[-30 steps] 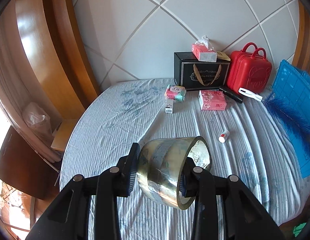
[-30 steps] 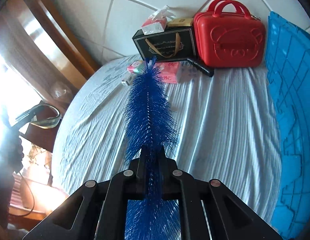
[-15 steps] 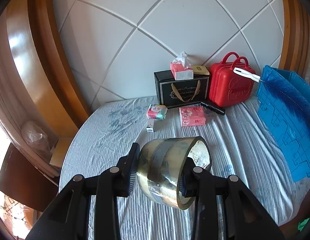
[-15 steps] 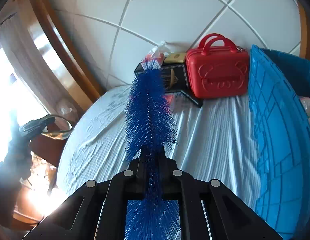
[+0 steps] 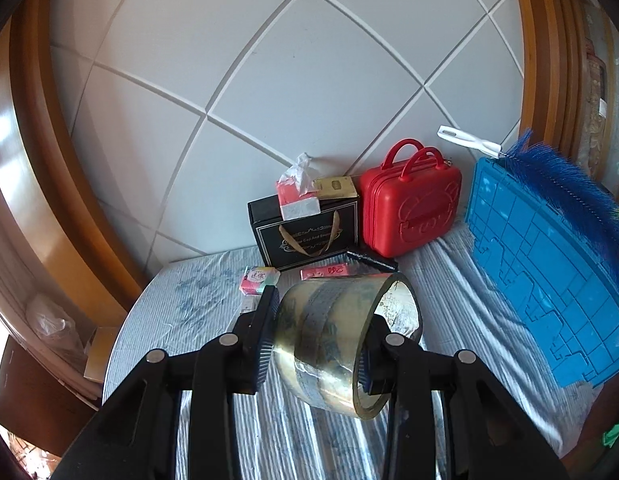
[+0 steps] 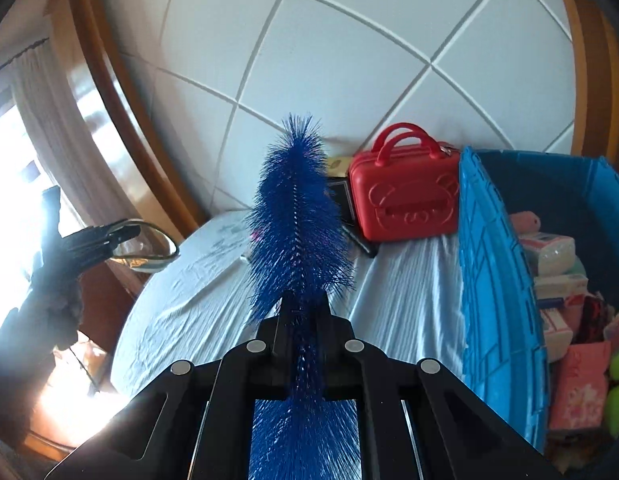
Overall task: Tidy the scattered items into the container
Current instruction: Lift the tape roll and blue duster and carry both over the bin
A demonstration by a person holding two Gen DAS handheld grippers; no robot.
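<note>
Left claw (image 5: 315,346): jaws clamped on a roll of clear packing tape (image 5: 341,340). One pad presses the roll's outer face on the left; the other sits inside the core on the right, so the grip is across the roll's wall. Roll is lifted clear of the striped sheet (image 5: 449,300) covering the surface, its open core turned up and to the right.

Right claw (image 6: 301,312): jaws drawn fully together on the twisted-wire stem of a blue bottle brush (image 6: 295,220). Bristles splay out on both sides of the pads. From the right wrist view the bristle head stands forward and upward past the fingertips; from the left wrist view the brush's white handle (image 5: 467,140) projects up and left above the blue crate (image 5: 541,264).

Blue crate (image 6: 493,280) at the right edge of the surface, near wall towards the cameras. Inside: pink and white packets, a red-patterned pack, and something yellow-green, too cramped to identify further.

Still on the sheet near the far wall: a small pink-and-teal box (image 5: 259,280), a pink pack (image 5: 329,271) partly hidden behind the tape, a black cylindrical object (image 5: 371,260). Behind these, a black gift box (image 5: 305,236) with a tissue pack (image 5: 299,198) on top, and a red mini suitcase (image 5: 409,208).
</note>
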